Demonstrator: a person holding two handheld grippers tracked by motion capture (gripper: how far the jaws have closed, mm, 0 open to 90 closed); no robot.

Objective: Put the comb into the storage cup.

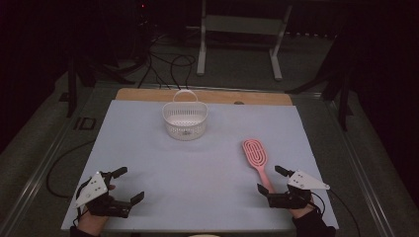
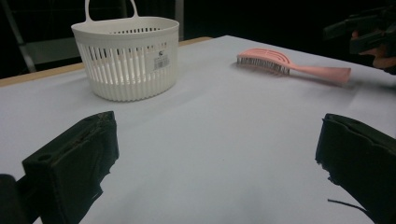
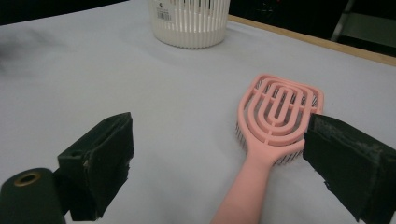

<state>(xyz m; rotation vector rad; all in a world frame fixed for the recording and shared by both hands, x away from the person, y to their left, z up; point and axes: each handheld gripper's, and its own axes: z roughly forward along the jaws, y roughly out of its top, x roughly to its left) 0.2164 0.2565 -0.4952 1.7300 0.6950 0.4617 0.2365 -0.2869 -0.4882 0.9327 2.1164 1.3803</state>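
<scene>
The pink brush [image 1: 257, 157] lies flat on the pale sheet [image 1: 197, 163] at the near right, back up and bristles down, its head pointing far and its handle running back toward the right gripper [image 1: 271, 179]. That gripper stands released, jaws wide, with the handle's end lying between them; no pad presses on it. In the right gripper view the brush [image 3: 275, 126] has the lower end of its handle cut off by the bottom edge, and the right-hand jaw covers one edge of the head, so the bristles show as a dark fringe under the rim and little more. From the left gripper view the brush [image 2: 285, 63] appears side-on, far off to the right, and beyond its handle tip the right gripper [image 2: 362, 30] is a dark shape cropped by the frame, a bit of hand behind it. The left gripper [image 1: 129, 184] rests at the near left, well apart from the brush, also released, with only bare sheet between its jaws. The white basket [image 1: 185, 120] stands upright toward the far middle, handle raised; whether something small lies on its bottom is hard to tell. A strip of wooden table [image 1: 207, 96] shows past the sheet's far edge. The room beyond is dim, with cables [image 1: 168, 64] and a pale stand [image 1: 242, 29] barely readable.
</scene>
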